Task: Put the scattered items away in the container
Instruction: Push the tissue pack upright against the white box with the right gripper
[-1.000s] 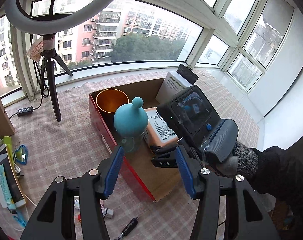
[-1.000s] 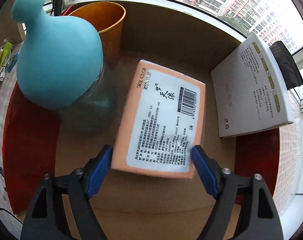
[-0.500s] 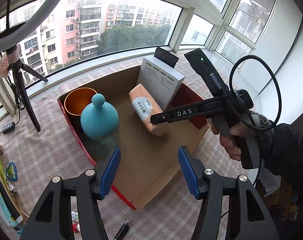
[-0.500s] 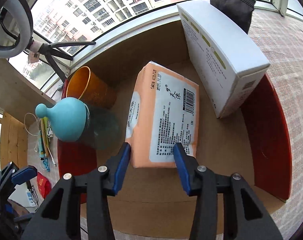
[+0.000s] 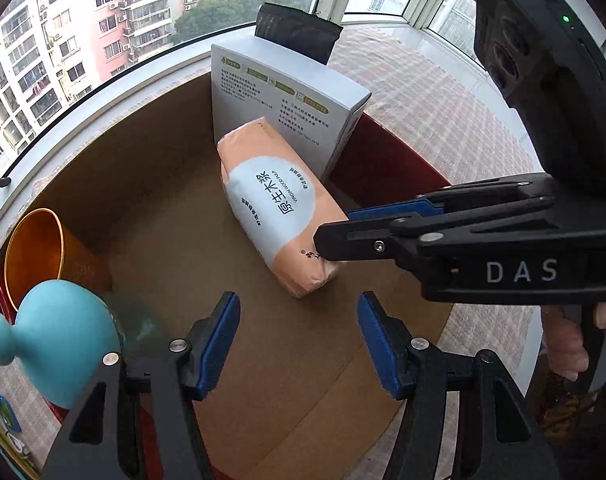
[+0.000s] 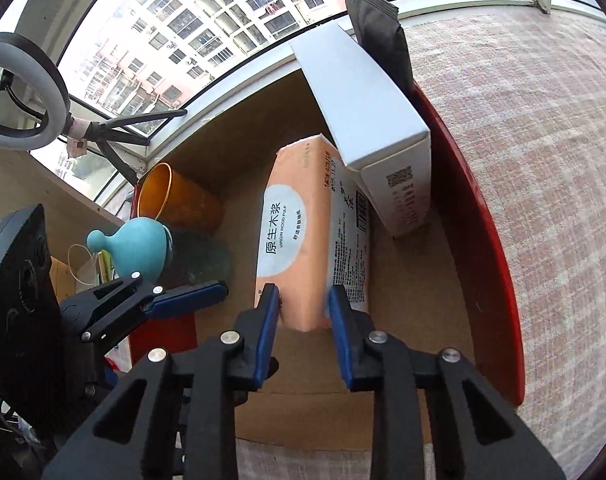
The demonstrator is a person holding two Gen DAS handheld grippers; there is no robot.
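Observation:
A red-walled cardboard box (image 5: 387, 164) (image 6: 479, 208) holds an orange tissue pack (image 5: 275, 208) (image 6: 299, 236) standing on its long edge against a white carton (image 5: 287, 96) (image 6: 367, 112). My right gripper (image 6: 303, 306) (image 5: 335, 232) is shut on the near end of the tissue pack. An orange cup (image 5: 33, 254) (image 6: 175, 200) and a glass bottle with a teal cap (image 5: 59, 340) (image 6: 139, 250) stand at the box's left. My left gripper (image 5: 299, 340) (image 6: 207, 292) is open and empty, low over the box floor.
A black pouch (image 5: 295, 32) (image 6: 377, 36) stands behind the white carton, by the window sill. A ring light on a tripod (image 6: 27, 96) stands left of the box. Checked cloth (image 6: 543, 160) covers the table to the right.
The right gripper has turned the tissue pack from lying flat to standing on its edge beside the white carton. The left gripper has moved forward and down into the box.

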